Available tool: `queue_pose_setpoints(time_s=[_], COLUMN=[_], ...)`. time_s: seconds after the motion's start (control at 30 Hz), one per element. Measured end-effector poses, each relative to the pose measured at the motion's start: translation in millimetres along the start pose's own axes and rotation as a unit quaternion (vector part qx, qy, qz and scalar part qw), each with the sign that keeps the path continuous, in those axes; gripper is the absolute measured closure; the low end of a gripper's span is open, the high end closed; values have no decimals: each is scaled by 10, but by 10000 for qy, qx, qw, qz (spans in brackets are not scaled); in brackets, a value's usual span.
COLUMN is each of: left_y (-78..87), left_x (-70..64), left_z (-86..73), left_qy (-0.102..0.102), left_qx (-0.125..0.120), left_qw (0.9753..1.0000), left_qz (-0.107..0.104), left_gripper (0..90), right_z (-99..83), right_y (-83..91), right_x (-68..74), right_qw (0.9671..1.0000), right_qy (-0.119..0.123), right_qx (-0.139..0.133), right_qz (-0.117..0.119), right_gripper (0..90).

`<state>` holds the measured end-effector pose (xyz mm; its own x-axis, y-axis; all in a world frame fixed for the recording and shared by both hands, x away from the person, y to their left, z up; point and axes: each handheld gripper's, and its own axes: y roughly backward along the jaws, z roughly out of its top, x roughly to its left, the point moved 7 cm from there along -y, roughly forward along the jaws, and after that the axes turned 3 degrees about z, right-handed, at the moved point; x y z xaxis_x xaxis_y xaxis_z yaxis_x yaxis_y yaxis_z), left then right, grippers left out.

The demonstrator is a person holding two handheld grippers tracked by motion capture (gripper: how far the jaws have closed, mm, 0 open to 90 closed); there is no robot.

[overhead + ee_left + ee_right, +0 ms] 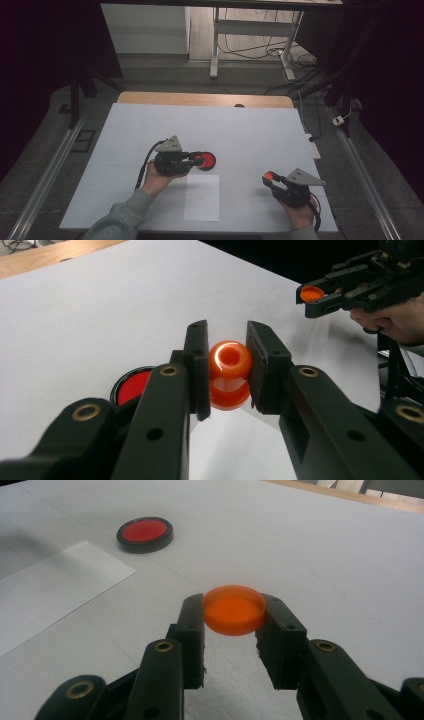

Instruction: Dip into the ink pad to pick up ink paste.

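Clamped between the jaws of the left hand-held gripper (227, 372), an orange spool-shaped piece (229, 374) hangs above the white counter (100, 305), just beside a red disc in a black rim (131, 386). Farther right, the right hand-held gripper (233, 617) grips an orange cap (234, 609) by its rim, off the counter.

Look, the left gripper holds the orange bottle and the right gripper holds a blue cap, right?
Not quite. The cap in the right gripper is orange, not blue, as the right gripper view shows. The rest is right: the left gripper holds the orange bottle.
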<state>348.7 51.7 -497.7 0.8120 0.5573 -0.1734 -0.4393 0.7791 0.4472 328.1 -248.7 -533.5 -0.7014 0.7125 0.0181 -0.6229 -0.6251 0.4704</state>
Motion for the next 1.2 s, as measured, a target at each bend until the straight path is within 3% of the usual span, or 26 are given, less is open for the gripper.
queue_pose_setpoints(time_s=[0.63, 1.2], left_y=[-68, -313], left_x=[128, 287], left_z=[42, -77], left_qy=[-10, -6], left_qx=[51, 389], left_qw=[9999, 9984], left_qz=[162, 401], left_gripper=[725, 724], right_z=[-1, -12], right_y=[1, -12], right_x=[-4, -11], right_qw=[10000, 10000], right_qy=[20, -9], right_qx=[-4, -2], right_qz=[-11, 6], right_gripper=[647, 647])
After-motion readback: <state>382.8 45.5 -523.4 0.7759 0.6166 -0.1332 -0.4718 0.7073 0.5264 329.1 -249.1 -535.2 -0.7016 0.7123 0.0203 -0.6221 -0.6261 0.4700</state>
